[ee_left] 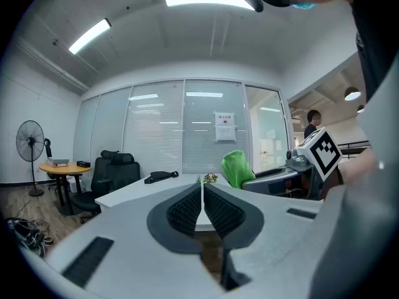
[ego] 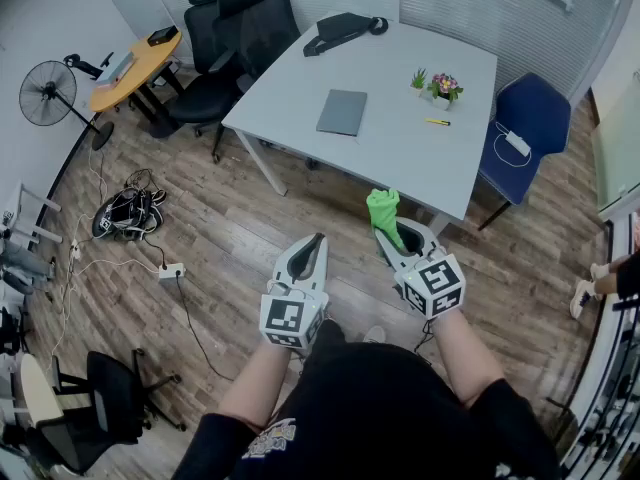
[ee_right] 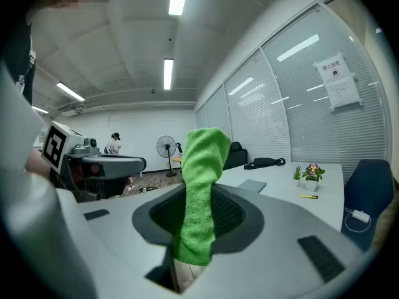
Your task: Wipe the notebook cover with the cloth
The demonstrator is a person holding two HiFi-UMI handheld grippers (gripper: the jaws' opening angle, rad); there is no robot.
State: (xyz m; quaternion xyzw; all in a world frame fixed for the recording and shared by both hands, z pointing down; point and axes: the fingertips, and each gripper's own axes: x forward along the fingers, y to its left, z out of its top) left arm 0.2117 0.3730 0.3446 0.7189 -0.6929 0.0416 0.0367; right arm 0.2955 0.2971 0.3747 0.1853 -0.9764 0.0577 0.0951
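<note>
Table [ego: 400, 153]: white, ahead of me, on the wood floor [ego: 240, 233].
Notebook [ego: 342, 112]: grey and closed, lying flat near the middle of the table, well apart from both my grippers.
My left gripper [ee_left: 202, 199]: jaws pressed together with nothing between them, over the floor short of the table's near edge.
My right gripper [ee_right: 198, 213]: clamped on the green cloth [ego: 383, 208], just short of the table's near corner, beside my left one.
Cloth: sticks up out of my right jaws, off the table.
Also on the table: potted plants [ego: 445, 87] and a yellow pen [ego: 437, 122] right of the notebook, a black bag [ego: 340, 30] at the far edge.
</note>
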